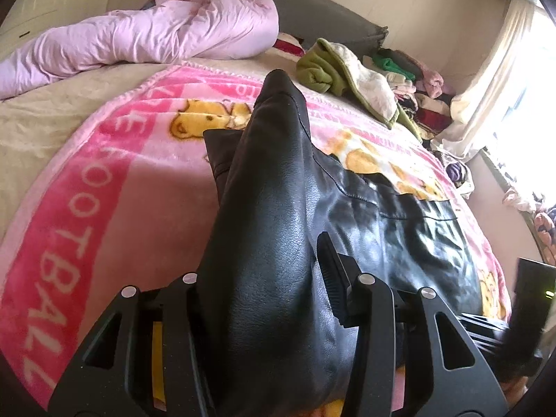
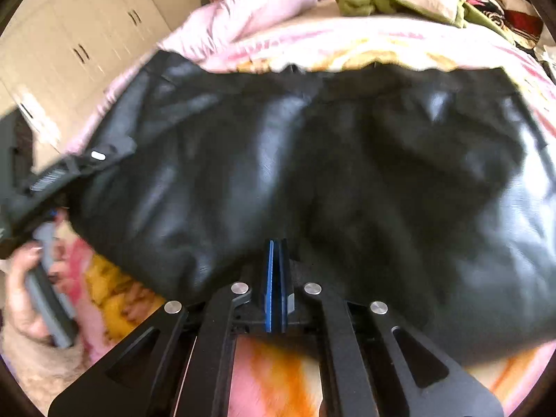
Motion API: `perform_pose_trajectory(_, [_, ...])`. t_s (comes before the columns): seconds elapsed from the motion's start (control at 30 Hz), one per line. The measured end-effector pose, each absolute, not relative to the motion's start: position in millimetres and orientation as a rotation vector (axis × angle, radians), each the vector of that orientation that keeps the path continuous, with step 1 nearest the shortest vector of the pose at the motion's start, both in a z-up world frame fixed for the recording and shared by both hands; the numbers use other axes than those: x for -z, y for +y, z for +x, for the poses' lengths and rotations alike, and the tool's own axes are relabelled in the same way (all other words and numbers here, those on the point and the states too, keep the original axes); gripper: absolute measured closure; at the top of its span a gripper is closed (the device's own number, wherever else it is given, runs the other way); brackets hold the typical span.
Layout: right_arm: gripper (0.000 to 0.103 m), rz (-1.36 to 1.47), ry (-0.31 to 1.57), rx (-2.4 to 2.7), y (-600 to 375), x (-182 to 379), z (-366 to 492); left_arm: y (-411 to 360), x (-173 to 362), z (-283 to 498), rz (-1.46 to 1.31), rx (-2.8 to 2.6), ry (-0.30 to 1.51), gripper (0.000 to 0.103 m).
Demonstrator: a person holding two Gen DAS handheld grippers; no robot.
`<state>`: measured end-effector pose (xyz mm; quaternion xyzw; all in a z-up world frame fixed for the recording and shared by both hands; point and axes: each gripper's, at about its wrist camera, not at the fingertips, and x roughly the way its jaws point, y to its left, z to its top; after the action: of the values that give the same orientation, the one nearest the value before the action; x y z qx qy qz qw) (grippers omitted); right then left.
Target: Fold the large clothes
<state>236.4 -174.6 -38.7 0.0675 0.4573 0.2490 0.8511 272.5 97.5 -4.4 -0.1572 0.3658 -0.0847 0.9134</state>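
Observation:
A black leather jacket (image 1: pixel 392 222) lies spread on a pink cartoon blanket (image 1: pixel 104 187) on a bed. My left gripper (image 1: pixel 264 260) is shut on a thick sleeve (image 1: pixel 271 180) of the jacket and holds it lifted, stretched away from me. In the right wrist view the jacket (image 2: pixel 312 173) fills the middle, blurred by motion. My right gripper (image 2: pixel 276 253) has its blue pads pressed together at the jacket's near hem, and the leather seems pinched between them. The left gripper's body and the hand that holds it show at the left edge of the right wrist view (image 2: pixel 45 180).
A lilac duvet (image 1: pixel 146 38) lies bunched at the bed's head. A green and cream blanket (image 1: pixel 347 73) and a pile of clothes (image 1: pixel 427 93) sit at the far right, by a curtained window (image 1: pixel 504 69). White wardrobes (image 2: pixel 69 55) stand to the left.

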Motion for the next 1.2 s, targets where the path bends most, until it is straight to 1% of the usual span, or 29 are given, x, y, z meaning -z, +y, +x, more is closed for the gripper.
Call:
perform_pose_trajectory(0.07, [0.098, 0.125, 0.941, -0.541, -177.7, 30.5, 220.4, 96.6, 3.6, 272.3, -0.316, 0.174, 0.753, 0.066])
perform_pose_trajectory(0.17, [0.098, 0.102, 0.952, -0.547, -177.9, 35.0, 207.4, 95.9, 3.8, 272.3, -0.314, 0.173, 0.755, 0.066])
perform_pose_trajectory(0.4, [0.099, 0.091, 1.018, -0.527, -170.1, 75.5, 213.4, 91.0, 3.5, 270.1, -0.309, 0.183, 0.745, 0.066])
perform_pose_trajectory(0.47, [0.099, 0.103, 1.022, -0.528, -171.6, 74.2, 216.0, 89.3, 2.5, 269.0, -0.297, 0.181, 0.738, 0.066])
perform_pose_trajectory(0.5, [0.098, 0.103, 0.994, -0.532, -172.0, 66.0, 211.5, 88.8, 1.4, 268.6, -0.290, 0.180, 0.734, 0.066])
perform_pose_trajectory(0.57, [0.086, 0.059, 0.873, -0.559, -167.6, 46.4, 194.9, 89.2, 0.1, 268.4, -0.298, 0.188, 0.730, 0.066])
perform_pose_trajectory(0.6, [0.060, 0.033, 0.825, -0.570, -164.2, 39.1, 186.1, 90.0, -0.9, 267.4, -0.302, 0.192, 0.729, 0.066])
perform_pose_trajectory(0.63, [0.028, -0.007, 0.769, -0.579, -157.4, 31.5, 176.0, 90.4, -1.5, 267.7, -0.306, 0.196, 0.729, 0.066])
perform_pose_trajectory(0.67, [0.022, -0.050, 0.714, -0.586, -149.4, 26.0, 166.8, 91.7, -2.2, 267.6, -0.309, 0.200, 0.729, 0.066])
perform_pose_trajectory(0.77, [0.021, -0.197, 0.618, -0.597, -121.2, 20.0, 150.4, 91.3, -5.8, 265.8, -0.308, 0.216, 0.727, 0.066])
perform_pose_trajectory(0.8, [0.018, -0.242, 0.608, -0.586, -113.8, 21.7, 149.0, 91.3, -6.4, 265.7, -0.311, 0.221, 0.727, 0.066])
perform_pose_trajectory(0.93, [0.017, -0.449, 0.562, -0.531, -76.4, 41.2, 148.4, 94.6, -8.0, 266.4, -0.331, 0.244, 0.732, 0.066])
perform_pose_trajectory(1.1, [0.016, -0.578, 0.533, -0.481, -43.2, 60.5, 148.2, 96.6, -7.8, 268.2, -0.347, 0.254, 0.738, 0.066])
perform_pose_trajectory(1.2, [0.016, -0.594, 0.521, -0.456, -28.7, 67.2, 157.5, 99.3, -6.9, 270.0, -0.363, 0.263, 0.742, 0.066])
